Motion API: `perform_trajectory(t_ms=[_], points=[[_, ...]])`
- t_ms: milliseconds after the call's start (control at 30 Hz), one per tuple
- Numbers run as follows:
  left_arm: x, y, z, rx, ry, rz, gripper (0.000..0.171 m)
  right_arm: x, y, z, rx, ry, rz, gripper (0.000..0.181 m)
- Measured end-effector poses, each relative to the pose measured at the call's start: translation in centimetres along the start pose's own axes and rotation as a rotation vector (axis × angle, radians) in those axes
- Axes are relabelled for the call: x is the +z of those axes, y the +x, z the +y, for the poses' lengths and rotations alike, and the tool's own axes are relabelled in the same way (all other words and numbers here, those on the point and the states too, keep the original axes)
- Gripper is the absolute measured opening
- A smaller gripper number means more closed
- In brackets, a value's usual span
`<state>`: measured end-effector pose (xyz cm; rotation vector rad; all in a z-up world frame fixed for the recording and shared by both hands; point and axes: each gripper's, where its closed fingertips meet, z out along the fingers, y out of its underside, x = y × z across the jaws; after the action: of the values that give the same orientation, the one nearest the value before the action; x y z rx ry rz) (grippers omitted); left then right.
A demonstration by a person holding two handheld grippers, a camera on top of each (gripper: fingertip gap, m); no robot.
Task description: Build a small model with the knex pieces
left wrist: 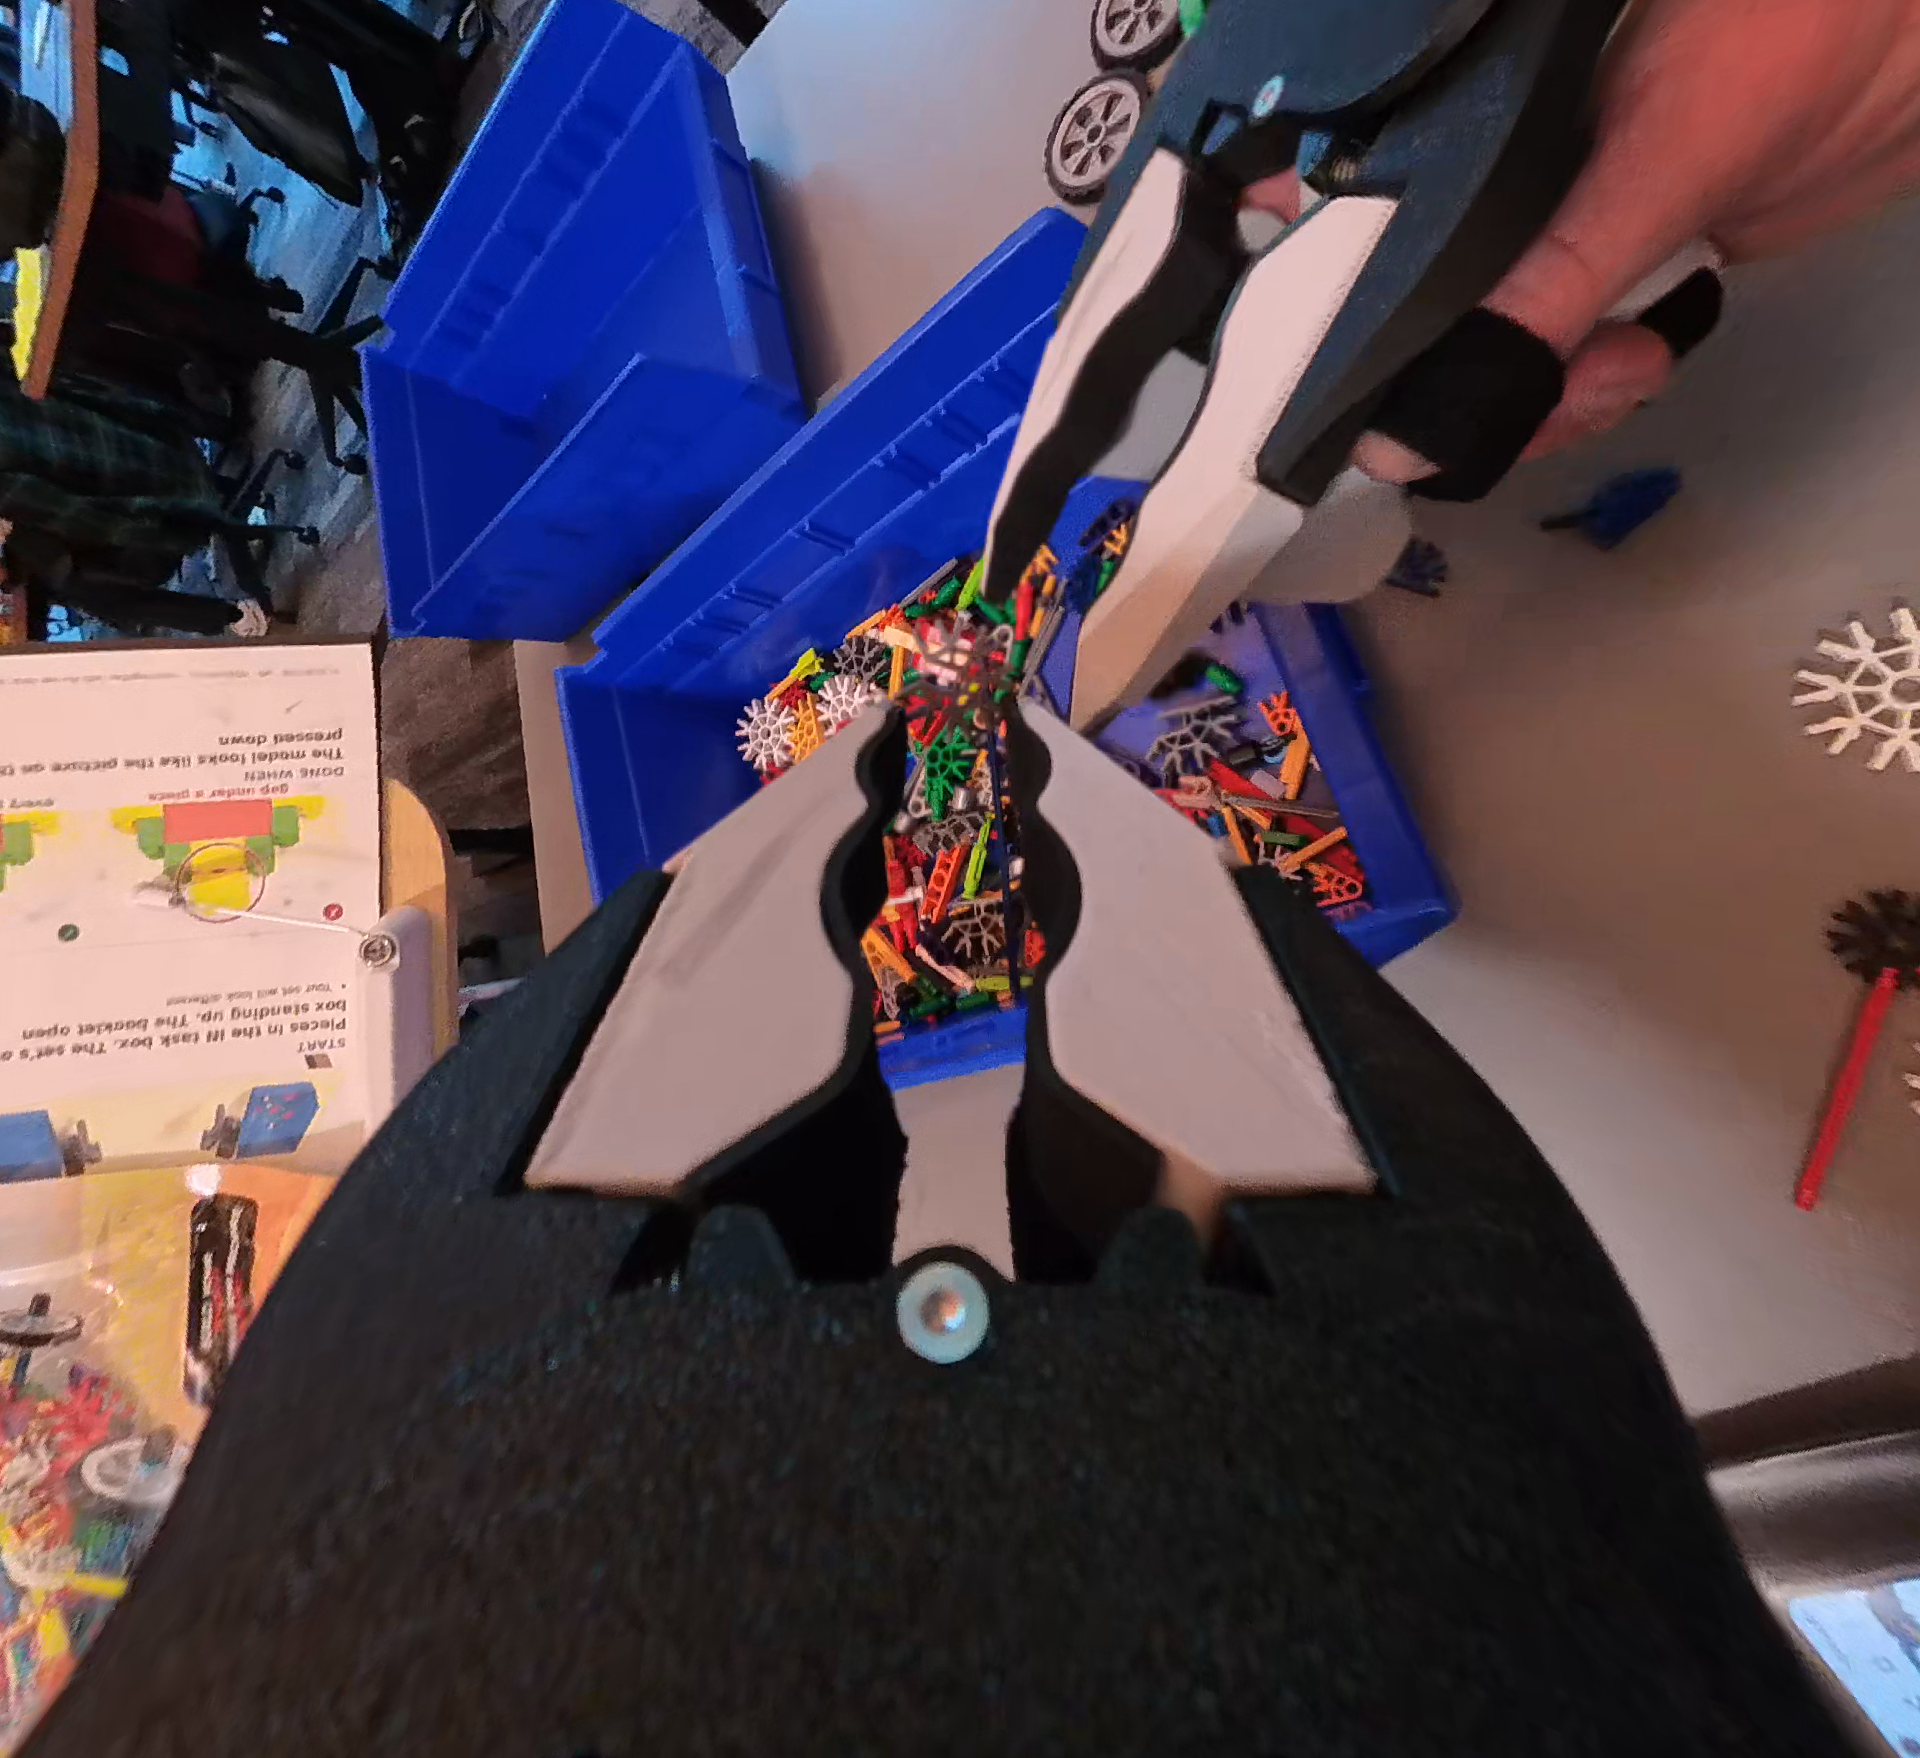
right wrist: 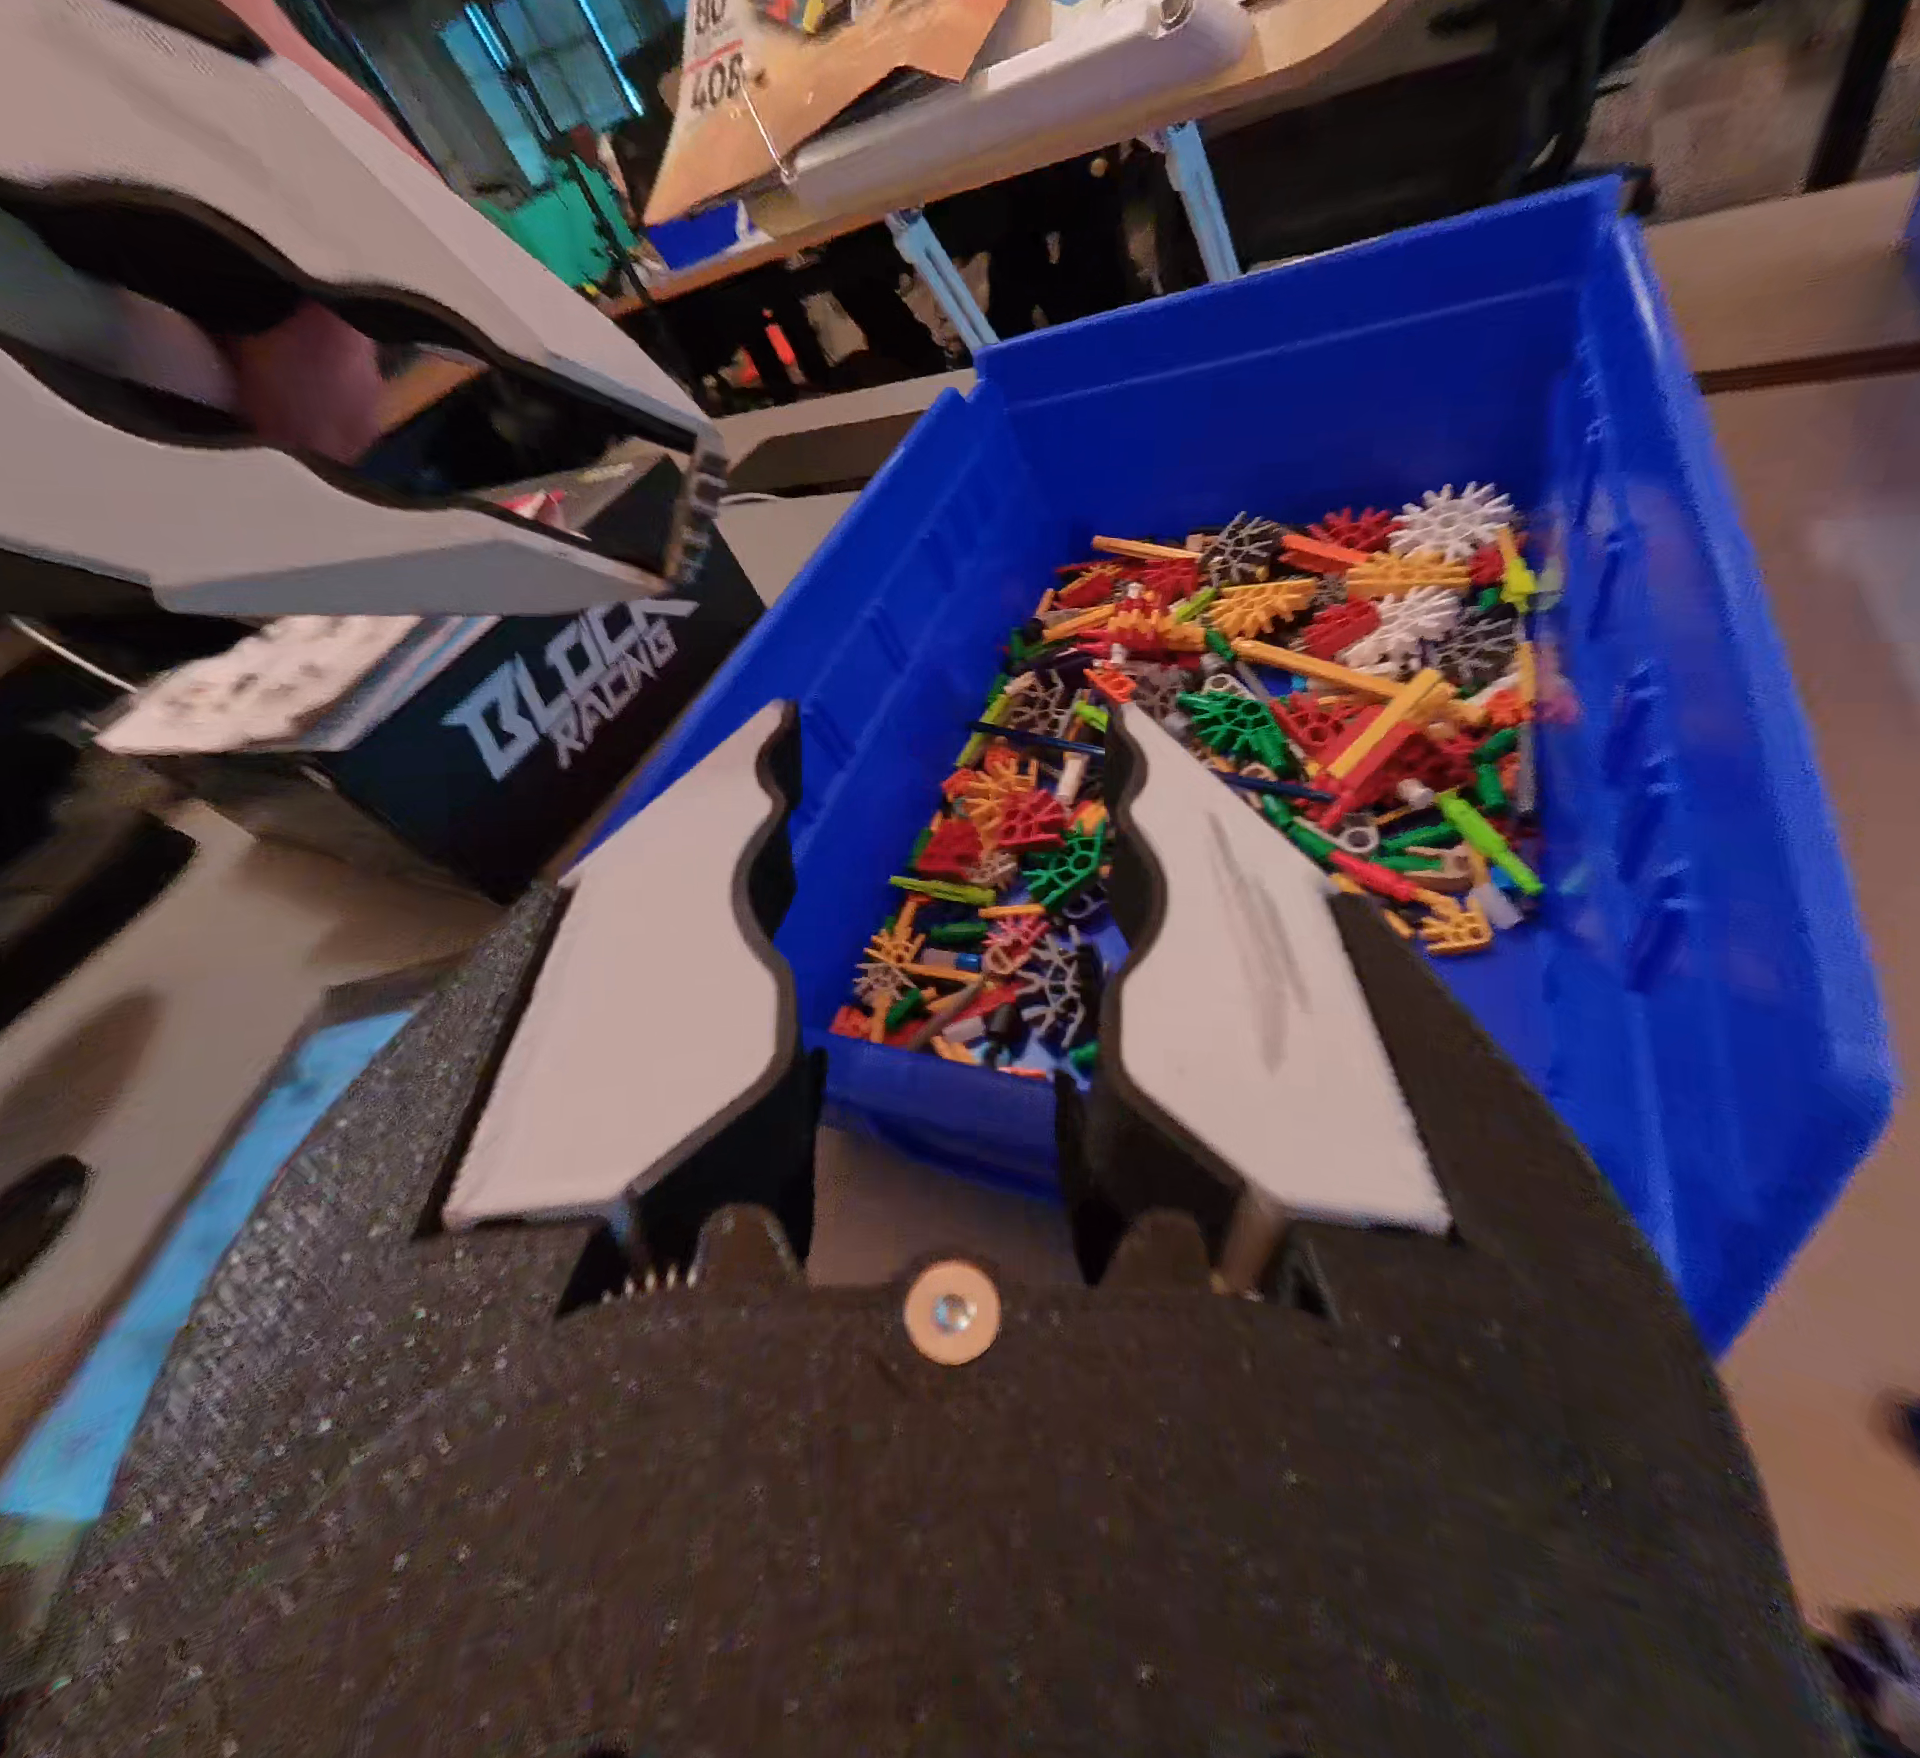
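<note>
A blue bin (left wrist: 665,773) holds a heap of small coloured plastic rods and connectors (left wrist: 945,877). My left gripper (left wrist: 954,709) hovers over it, shut on a grey snowflake-shaped connector (left wrist: 951,664) with a thin dark rod (left wrist: 1000,835) hanging from it. My right gripper (left wrist: 1044,654), held by a hand, points down into the bin just beyond, jaws open and empty. In the right wrist view, the right gripper (right wrist: 954,713) is open over the pieces (right wrist: 1247,721) in the bin (right wrist: 1714,773). The left gripper (right wrist: 691,513) shows at upper left with its tips pinched together.
A second, empty blue bin (left wrist: 582,337) lies beyond the first. Grey wheels (left wrist: 1096,134), a white connector (left wrist: 1870,685) and a black connector on a red rod (left wrist: 1860,1054) lie on the table. Instruction sheets (left wrist: 177,877) stand on the left. A black box (right wrist: 499,732) sits beside the bin.
</note>
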<state>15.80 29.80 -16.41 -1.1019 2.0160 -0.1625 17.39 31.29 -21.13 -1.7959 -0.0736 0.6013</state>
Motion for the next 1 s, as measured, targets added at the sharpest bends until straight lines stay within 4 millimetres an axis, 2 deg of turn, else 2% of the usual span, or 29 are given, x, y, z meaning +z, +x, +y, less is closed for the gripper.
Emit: perform_trajectory(t_ms=[33,133,200,333,433,533,800,1000], points=[[-0.3,0.2,0.1,-0.002,-0.006,-0.003,0.017,-0.1,0.0,-0.1,-0.033,0.0,0.01,0.054],[-1.2,1.0,0.5,-0.013,-0.042,-0.017,0.018,-0.7,0.4,-0.6,-0.149,0.014,0.054,0.024],[-1.9,1.6,0.8,-0.014,-0.069,-0.033,0.018,-1.5,-0.7,-1.6,-0.217,0.061,0.029,0.0],[-3.5,3.3,1.1,-0.038,-0.104,-0.069,0.018,-3.2,-4.9,-3.3,-0.204,0.127,-0.157,0.0],[-4.9,4.4,1.6,-0.067,-0.144,-0.125,0.018,-4.1,-8.8,-2.7,-0.138,0.065,-0.376,0.006],[-6.2,5.5,2.1,-0.111,-0.169,-0.168,0.018,-4.9,-11.8,-2.0,-0.05,0.0,-0.554,0.017],[-7.6,7.9,1.7,-0.151,-0.171,-0.249,0.018,-5.0,-15.6,0.0,0.085,-0.108,-0.729,0.018],[-7.6,9.0,1.5,-0.119,-0.189,-0.28,0.018,-4.9,-16.3,0.7,0.063,-0.126,-0.725,0.0]])
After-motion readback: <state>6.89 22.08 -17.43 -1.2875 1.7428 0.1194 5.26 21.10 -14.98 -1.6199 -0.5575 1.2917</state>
